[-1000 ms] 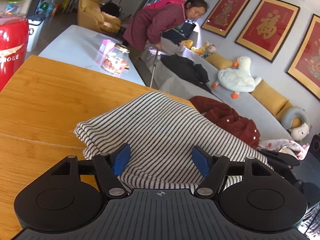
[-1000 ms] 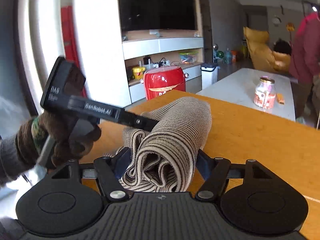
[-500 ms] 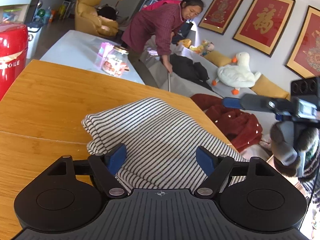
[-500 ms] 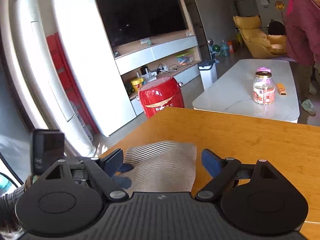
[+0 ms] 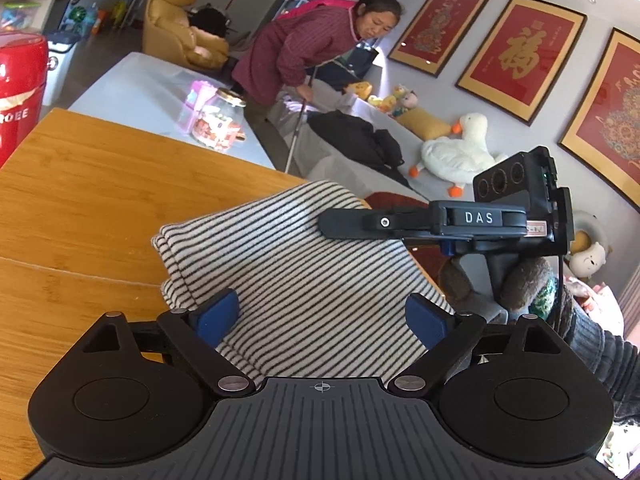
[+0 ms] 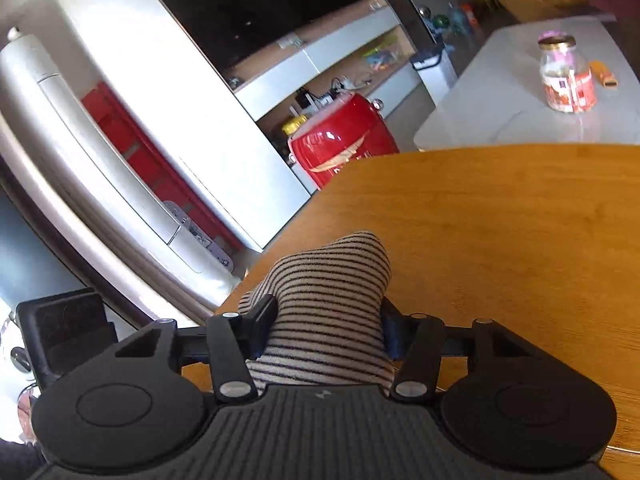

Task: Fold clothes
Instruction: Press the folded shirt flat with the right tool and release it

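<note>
A folded black-and-white striped garment (image 5: pixel 288 264) lies on the wooden table (image 5: pixel 80 208). My left gripper (image 5: pixel 324 316) is open, its blue pads on either side of the garment's near end, above it. My right gripper (image 6: pixel 326 322) shows in its own view with its jaws narrowed around a bunched fold of the striped garment (image 6: pixel 332 280). In the left wrist view the right gripper (image 5: pixel 348 222) reaches in from the right over the garment's far edge, held by a gloved hand (image 5: pixel 520 280).
A white low table (image 5: pixel 152 96) with a glass jar (image 5: pixel 218 124) stands beyond the wooden table. A person in a maroon top (image 5: pixel 304 52) bends near a sofa with a plush duck (image 5: pixel 460 152). A red appliance (image 6: pixel 340 140) stands left of the table.
The right gripper has come in over the garment's far right edge and its jaws have narrowed from wide open onto a fold. The left gripper has stayed open over the near end.
</note>
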A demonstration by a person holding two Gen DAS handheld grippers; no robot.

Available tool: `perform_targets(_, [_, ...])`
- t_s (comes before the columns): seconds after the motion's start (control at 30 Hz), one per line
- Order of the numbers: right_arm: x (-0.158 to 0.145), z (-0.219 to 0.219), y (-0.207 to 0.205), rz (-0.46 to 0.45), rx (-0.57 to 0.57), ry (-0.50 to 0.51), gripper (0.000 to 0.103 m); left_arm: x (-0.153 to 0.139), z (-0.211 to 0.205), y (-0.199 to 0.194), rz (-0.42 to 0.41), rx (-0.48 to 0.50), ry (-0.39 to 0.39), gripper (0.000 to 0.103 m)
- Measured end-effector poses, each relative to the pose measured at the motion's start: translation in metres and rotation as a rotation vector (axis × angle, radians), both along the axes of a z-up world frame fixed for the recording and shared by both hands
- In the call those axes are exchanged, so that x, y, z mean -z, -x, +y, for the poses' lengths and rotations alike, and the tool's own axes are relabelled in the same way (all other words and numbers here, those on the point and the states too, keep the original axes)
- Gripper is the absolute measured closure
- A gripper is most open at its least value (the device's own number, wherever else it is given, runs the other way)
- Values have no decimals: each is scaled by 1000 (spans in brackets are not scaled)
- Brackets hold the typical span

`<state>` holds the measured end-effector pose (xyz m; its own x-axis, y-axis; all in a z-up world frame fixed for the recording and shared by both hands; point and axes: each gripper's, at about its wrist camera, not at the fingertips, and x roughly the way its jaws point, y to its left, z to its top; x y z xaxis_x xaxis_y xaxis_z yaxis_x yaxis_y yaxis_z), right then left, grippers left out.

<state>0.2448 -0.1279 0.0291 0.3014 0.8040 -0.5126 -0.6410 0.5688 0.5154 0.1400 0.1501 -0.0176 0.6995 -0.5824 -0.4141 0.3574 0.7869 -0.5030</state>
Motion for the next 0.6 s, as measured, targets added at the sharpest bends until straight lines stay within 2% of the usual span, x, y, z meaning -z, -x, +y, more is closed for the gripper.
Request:
perform_targets(0.07, [12, -8, 1, -24, 58, 99, 49, 3, -7, -5, -25, 30, 1, 9])
perform_targets(0.1, [22, -11, 2, -66, 90, 157, 48, 4, -11, -8, -33, 46, 15, 9])
perform_targets(0.13, [27, -14, 4, -107, 114, 178, 37, 5, -13, -12, -32, 51, 24, 9])
perform_targets(0.23, [24, -20, 14, -135, 163, 183, 34, 4, -16, -18, -23, 54, 22, 9])
perform_targets(0.3, [17, -21, 27, -183, 183, 199, 28, 4, -15, -17, -19, 54, 14, 9])
perform_targets(0.43, [-1, -28, 60, -237, 187, 170, 0, 3, -12, -12, -14, 40, -3, 9])
perform_targets(0.53, [-9, -33, 91, -251, 196, 155, 0, 4, -11, -12, -11, 39, 5, 6])
perform_targets(0.6, [-4, -28, 108, -256, 204, 219, 0, 4, -11, -13, -9, 37, 5, 7])
